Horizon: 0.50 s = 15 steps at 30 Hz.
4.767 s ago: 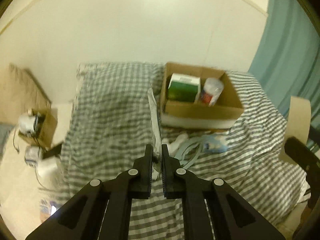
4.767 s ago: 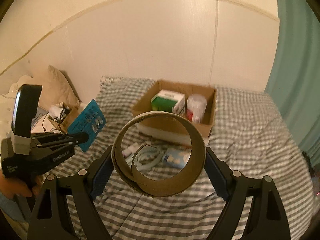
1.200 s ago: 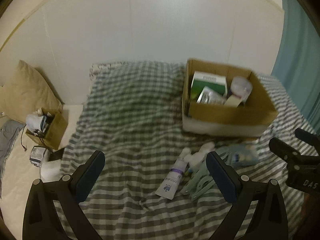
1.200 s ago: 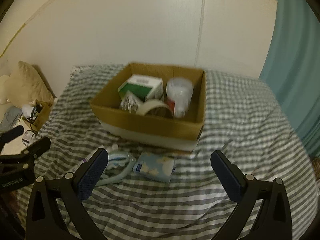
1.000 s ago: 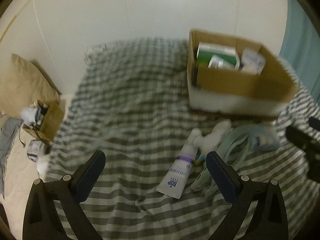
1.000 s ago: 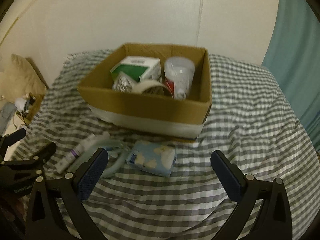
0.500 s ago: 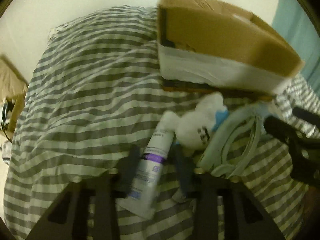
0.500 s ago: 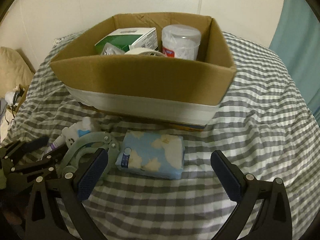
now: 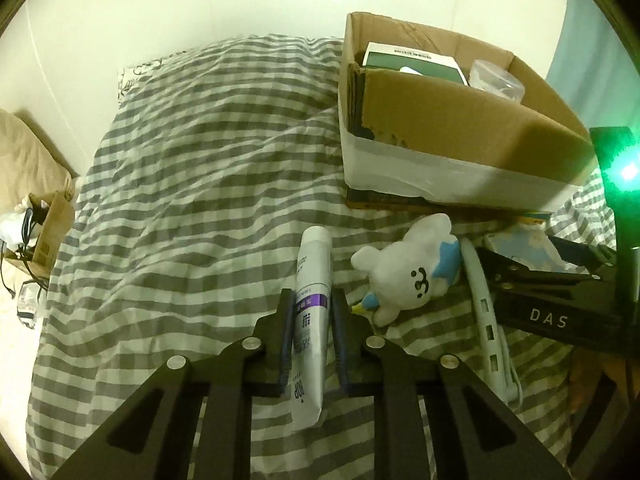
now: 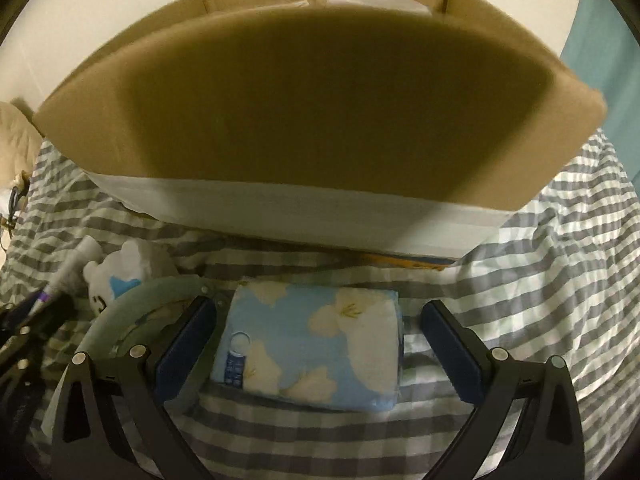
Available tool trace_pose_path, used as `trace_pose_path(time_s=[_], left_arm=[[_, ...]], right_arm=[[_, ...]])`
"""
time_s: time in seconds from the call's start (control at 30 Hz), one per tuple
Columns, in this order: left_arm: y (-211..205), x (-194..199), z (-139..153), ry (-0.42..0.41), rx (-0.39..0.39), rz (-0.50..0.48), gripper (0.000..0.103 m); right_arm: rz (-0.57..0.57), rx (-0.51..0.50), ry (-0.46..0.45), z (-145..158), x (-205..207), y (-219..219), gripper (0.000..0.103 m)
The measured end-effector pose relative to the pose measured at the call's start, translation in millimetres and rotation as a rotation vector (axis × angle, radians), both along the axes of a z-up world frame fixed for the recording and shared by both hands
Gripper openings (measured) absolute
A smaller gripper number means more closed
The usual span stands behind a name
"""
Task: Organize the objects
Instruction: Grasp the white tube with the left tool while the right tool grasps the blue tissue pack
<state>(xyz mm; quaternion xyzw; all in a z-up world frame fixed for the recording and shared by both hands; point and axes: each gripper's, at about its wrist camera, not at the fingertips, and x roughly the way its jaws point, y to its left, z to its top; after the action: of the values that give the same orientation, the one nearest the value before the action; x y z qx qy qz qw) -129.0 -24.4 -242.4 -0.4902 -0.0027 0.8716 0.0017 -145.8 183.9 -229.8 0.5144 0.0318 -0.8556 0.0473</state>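
Checked bedding under both my grippers, box behind.
My left gripper (image 9: 310, 316) pinches the white tube (image 9: 312, 312) lying on the bed (image 9: 200, 160); a plush toy (image 9: 408, 272) sits just beside it. My right gripper (image 10: 316, 336) stands wide apart around the blue tissue pack (image 10: 320, 344), before the cardboard box (image 10: 312, 112).

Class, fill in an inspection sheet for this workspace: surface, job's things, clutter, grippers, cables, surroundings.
Surface: grey checked bedspread, rumpled.
Job's things: cardboard box holding a green carton and a clear tub; white tube, plush toy, pale green hanger, blue tissue pack lying in front of it.
Clutter: small brown box on the floor.
Grippers: left gripper shut on the tube; right gripper open around the tissue pack.
Cables: dark cord by the floor box.
Surroundings: white wall, teal curtain.
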Motion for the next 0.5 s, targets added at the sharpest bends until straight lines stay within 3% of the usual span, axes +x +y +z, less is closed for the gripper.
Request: trace_pose_path(time_s=[0.07, 0.1, 0.23, 0.5], left_arm=[[-4.6, -1.0, -0.8, -0.013, 0.017, 0.013, 0.018], [-7.1, -2.0, 0.0, -0.020, 0.028, 0.017, 0.018], [-12.9, 3.9, 3.5, -0.053, 0.070, 0.042, 0.018], [-14.9, 36.5, 29.3, -0.047, 0.045, 0.074, 0.018]], right_arm=[[0.010, -0.007, 0.006, 2.1, 1.7, -0.1, 0.092], [0.011, 0.008, 0.009, 3.4, 3.3, -0.5, 0.077], [0.013, -0.004, 0.022, 14.4, 16.3, 6.0, 0.075], [0.031, -0.006, 0.100, 65.6, 62.9, 18.4, 0.074]])
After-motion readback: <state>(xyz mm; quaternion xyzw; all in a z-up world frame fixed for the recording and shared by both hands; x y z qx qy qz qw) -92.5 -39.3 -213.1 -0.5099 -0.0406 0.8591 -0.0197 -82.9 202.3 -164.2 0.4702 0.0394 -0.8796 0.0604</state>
